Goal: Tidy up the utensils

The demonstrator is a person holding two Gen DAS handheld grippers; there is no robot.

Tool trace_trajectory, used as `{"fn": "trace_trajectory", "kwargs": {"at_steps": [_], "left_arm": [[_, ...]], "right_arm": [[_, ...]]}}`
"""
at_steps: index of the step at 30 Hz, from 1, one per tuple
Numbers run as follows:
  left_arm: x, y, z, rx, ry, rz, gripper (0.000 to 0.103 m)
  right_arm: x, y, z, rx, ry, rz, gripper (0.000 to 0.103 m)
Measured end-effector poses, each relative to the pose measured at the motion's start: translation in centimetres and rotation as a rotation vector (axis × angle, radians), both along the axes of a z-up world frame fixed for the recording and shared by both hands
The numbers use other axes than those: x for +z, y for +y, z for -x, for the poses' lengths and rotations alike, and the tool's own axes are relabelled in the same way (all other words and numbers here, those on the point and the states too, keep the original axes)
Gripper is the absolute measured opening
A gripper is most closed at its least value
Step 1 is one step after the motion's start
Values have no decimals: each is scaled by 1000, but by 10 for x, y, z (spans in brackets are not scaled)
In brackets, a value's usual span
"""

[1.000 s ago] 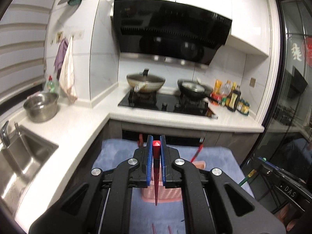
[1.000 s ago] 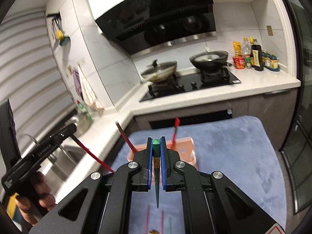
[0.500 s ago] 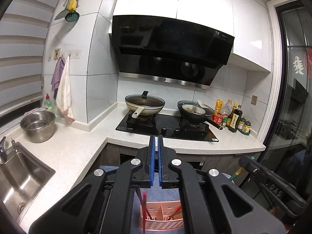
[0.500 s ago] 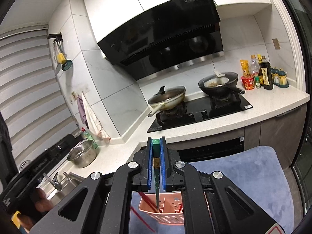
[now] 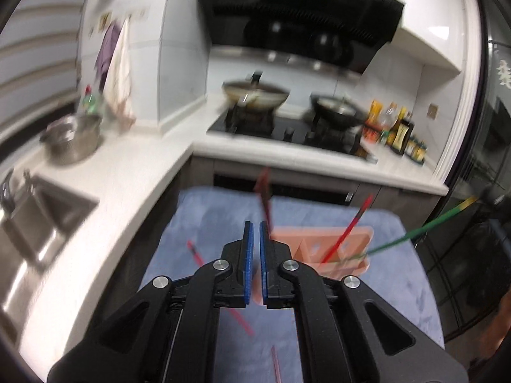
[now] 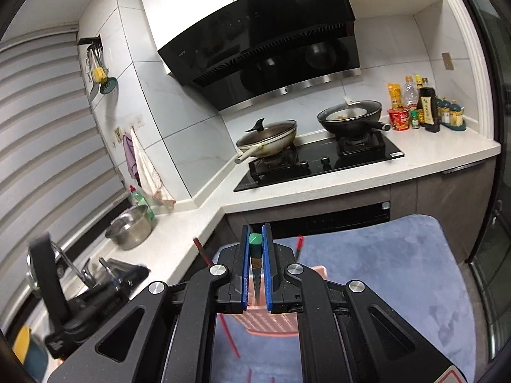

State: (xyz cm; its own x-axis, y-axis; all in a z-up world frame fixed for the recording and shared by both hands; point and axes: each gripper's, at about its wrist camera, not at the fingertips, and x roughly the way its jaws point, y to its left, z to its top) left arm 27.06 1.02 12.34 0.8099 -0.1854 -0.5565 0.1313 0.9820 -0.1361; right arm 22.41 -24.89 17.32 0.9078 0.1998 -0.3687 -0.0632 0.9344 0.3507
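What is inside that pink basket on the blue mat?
Two red chopsticks stand slanted in the pink basket, and a green chopstick's tip reaches in from the right. The left gripper covers the basket's near left part, so anything lower there is hidden.

Two woks (image 6: pixel 267 135), one basket (image 5: pixel 332 249) (pink)

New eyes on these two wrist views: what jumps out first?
Probably the right tongs, shut on a green chopstick standing upright between the blue pads, just above the pink utensil basket on the blue mat. In the left wrist view the left tongs are shut and empty, with red chopsticks leaning in the basket and another lying loose on the mat to the left. Behind, two woks sit on the black hob.
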Motion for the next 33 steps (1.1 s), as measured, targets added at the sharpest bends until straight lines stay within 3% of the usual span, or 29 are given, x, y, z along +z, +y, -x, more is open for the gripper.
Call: {"fn": "trace_trajectory", "kwargs": {"at_steps": [6,13,17,26,33], "left_arm": [[-73,26,9,62,164,-22,4],[-113,38,19,80,255,-30,4],[-124,40,15,87,281,-24,4],[-119,41,-10,96,256,-27,4],[-124,45,-51,112,258,-22,4]], "right_arm": [[-16,-6,33,-34,26,5,7],[-20,-8,49,-57,31,-1,7],[-9,-7,39,-51,14,20,7],[-8,4,-15,3,42,26,7],[-1,16,-54,34,34,36,7]]}}
